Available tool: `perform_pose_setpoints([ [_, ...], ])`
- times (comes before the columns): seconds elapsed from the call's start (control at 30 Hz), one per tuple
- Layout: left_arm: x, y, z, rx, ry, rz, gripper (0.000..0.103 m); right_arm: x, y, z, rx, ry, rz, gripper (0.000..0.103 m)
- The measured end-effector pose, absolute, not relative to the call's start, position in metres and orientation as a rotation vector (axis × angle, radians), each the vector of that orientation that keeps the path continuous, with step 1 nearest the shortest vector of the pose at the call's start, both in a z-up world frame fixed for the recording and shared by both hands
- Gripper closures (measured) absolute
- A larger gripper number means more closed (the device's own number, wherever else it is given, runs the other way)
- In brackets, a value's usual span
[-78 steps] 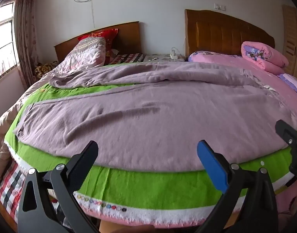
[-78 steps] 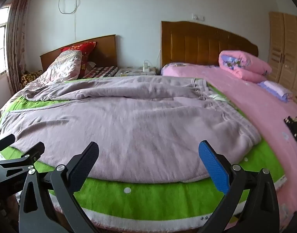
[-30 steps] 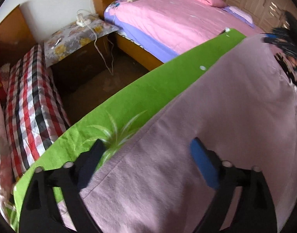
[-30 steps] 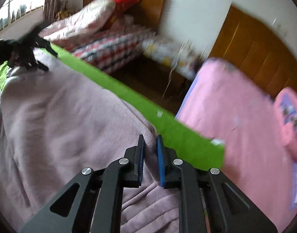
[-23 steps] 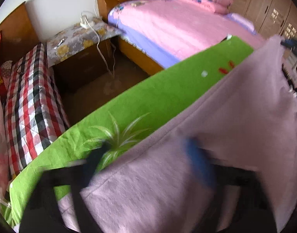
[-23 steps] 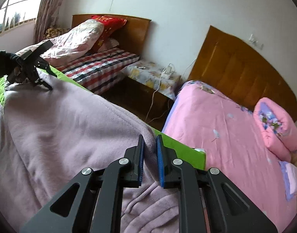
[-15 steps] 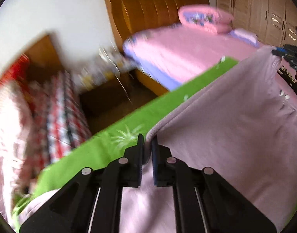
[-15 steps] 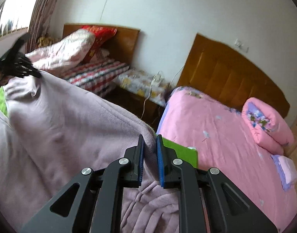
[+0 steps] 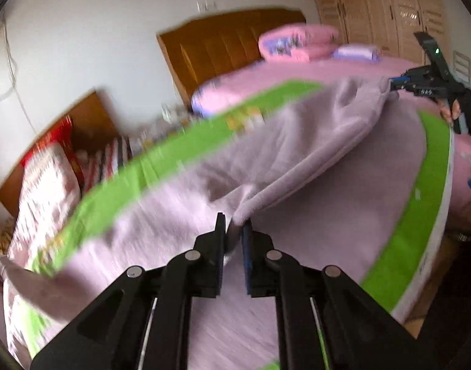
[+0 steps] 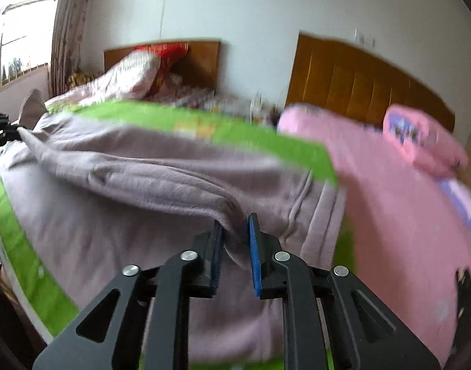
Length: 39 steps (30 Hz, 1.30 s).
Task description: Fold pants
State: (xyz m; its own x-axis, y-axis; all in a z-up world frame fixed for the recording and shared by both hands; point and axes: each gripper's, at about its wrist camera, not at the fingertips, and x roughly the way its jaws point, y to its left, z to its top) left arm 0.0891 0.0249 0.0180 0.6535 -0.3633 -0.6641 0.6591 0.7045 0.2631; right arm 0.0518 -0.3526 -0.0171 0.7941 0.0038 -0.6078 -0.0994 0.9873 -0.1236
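The pants [image 9: 312,141] — a big mauve fleece pair — lie spread across the green sheet [image 9: 414,240] on the near bed, filling most of it, with one long edge lifted off the rest. That raised edge runs as a sagging band from the left side of the bed to the right, because each end is pinched by a claw; holding both ends at once lets the cloth travel as one straight fold line, I judge, rather than bunching. The pink bed [image 10: 389,209] lies to the right, apart from the work. The left gripper [image 9: 234,240] is clamped on a corner of the fabric, and the right gripper [image 10: 235,240] is likewise closed on a thick bunch of it — both raised above the lower layer.
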Motion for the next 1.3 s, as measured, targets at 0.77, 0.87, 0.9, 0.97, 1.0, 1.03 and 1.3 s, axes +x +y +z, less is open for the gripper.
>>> perform_pose_setpoints([
  [0.77,0.072,0.087,-0.033,-0.638,0.900,-0.614,0.005,0.046,-0.390,-0.058,0.763,0.670,0.025,0.035],
  [0.87,0.072,0.093,-0.036,-0.664,0.896,-0.598,0.005,0.053,-0.397,-0.055,0.802,0.648,-0.033,0.034],
  [0.9,0.072,0.098,-0.036,-0.680,0.893,-0.595,0.005,0.053,-0.399,-0.056,0.821,0.641,-0.036,0.035],
  [0.97,0.074,0.105,-0.038,-0.719,0.886,-0.585,0.004,0.046,-0.398,-0.060,0.820,0.618,-0.075,0.050],
  [1.0,0.076,0.107,-0.038,-0.733,0.887,-0.575,0.004,0.043,-0.398,-0.061,0.806,0.612,-0.094,0.056],
  [1.03,0.078,0.109,-0.038,-0.744,0.890,-0.563,0.004,0.037,-0.398,-0.064,0.805,0.602,-0.122,0.067],
  [1.3,0.100,0.123,-0.043,-0.886,0.920,-0.460,0.027,0.024,-0.407,-0.071,0.846,0.562,-0.119,0.078],
])
